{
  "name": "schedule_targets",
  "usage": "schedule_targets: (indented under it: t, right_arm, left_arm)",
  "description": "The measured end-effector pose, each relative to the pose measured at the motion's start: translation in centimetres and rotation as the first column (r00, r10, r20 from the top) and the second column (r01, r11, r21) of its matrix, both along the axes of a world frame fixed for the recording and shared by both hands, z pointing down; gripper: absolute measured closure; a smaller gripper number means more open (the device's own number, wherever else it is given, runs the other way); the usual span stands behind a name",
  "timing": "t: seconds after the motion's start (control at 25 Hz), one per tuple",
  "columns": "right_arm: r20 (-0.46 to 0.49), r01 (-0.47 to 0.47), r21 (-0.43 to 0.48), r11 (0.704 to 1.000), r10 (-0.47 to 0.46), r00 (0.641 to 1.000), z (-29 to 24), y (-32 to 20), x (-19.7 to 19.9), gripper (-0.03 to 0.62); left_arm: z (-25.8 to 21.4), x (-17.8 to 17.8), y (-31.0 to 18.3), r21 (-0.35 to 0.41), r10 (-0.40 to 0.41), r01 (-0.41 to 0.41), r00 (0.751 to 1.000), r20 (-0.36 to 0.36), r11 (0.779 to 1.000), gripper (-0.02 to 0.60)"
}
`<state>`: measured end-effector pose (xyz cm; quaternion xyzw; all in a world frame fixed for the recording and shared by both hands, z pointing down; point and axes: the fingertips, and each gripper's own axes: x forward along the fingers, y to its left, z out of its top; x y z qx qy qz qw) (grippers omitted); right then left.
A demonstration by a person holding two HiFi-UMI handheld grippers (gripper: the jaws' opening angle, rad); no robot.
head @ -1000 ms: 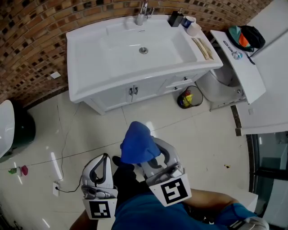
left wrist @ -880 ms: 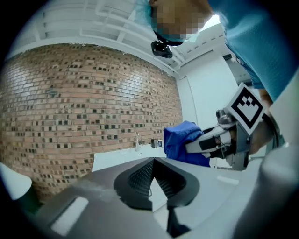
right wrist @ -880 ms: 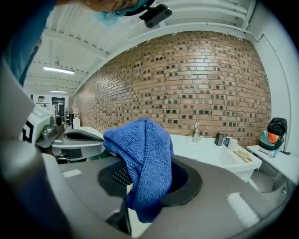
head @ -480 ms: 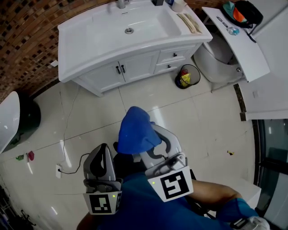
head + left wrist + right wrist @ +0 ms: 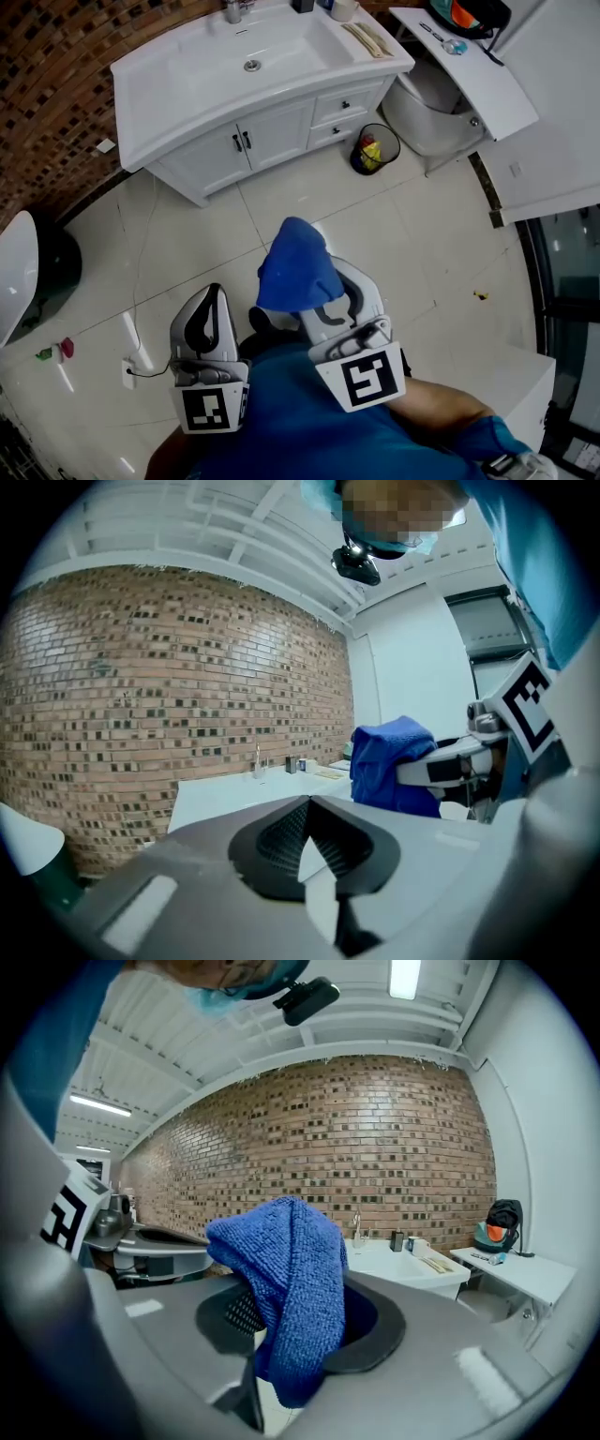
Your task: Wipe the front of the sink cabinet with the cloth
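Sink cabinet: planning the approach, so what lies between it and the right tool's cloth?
Bare floor tiles, in the head view; the waste bin stands off to the side.

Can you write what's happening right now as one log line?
stage: wiping not started | right tool: shut on blue cloth | left tool: shut, empty | sink cabinet: ahead, apart from both tools

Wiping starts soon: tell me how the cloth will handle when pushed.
The cloth folds and droops over the jaws, so it is probably floppy and light. Its looped pile looks grippy, unlikely to slip; it may bunch when pushed.
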<state>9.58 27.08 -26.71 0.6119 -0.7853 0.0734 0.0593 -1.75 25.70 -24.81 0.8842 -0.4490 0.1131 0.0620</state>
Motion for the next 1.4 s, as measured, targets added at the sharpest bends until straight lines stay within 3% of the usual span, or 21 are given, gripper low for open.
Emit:
schedule_targets:
  t: [0.24, 0.44, 0.84, 1.04, 1.4]
  right_arm:
    - [-0.010, -0.042, -0.062, 0.997, 0.041, 0.999, 1.4, 2.1, -4.4, 0.460]
    - [-0.026, -0.043, -0.063, 0.997, 0.041, 0.999, 1.7, 3.8, -6.6, 0.465]
    - [-0.027, 0.020, -0.065, 0.998, -0.022, 0.999, 2.4, 4.7, -3.8, 0.484]
    - [0.015, -0.007, -0.054, 0.999, 0.007, 1.000, 2.6, 5.9, -2.5, 0.484]
    - [0.049, -0.053, -0.052, 0.997, 0.056, 0.997, 3.1, 7.0, -1.1, 0.484]
  left_arm:
    - [0.5, -3.9, 1.2, -0.020, 0.024, -0.024, 0.999, -0.030, 1.000, 0.575]
    - [1.8, -5.9, 2.1, -0.052, 0.031, -0.033, 0.999, -0.030, 0.998, 0.575]
    - [1.4, -2.1, 3.3, -0.028, 0.038, -0.038, 0.999, -0.001, 0.999, 0.575]
    - [1.7, 0.7, 4.4, -0.031, 0.083, -0.083, 0.997, 0.001, 0.996, 0.575]
    - [1.8, 2.0, 5.4, -0.029, 0.113, -0.112, 0.993, 0.027, 0.993, 0.575]
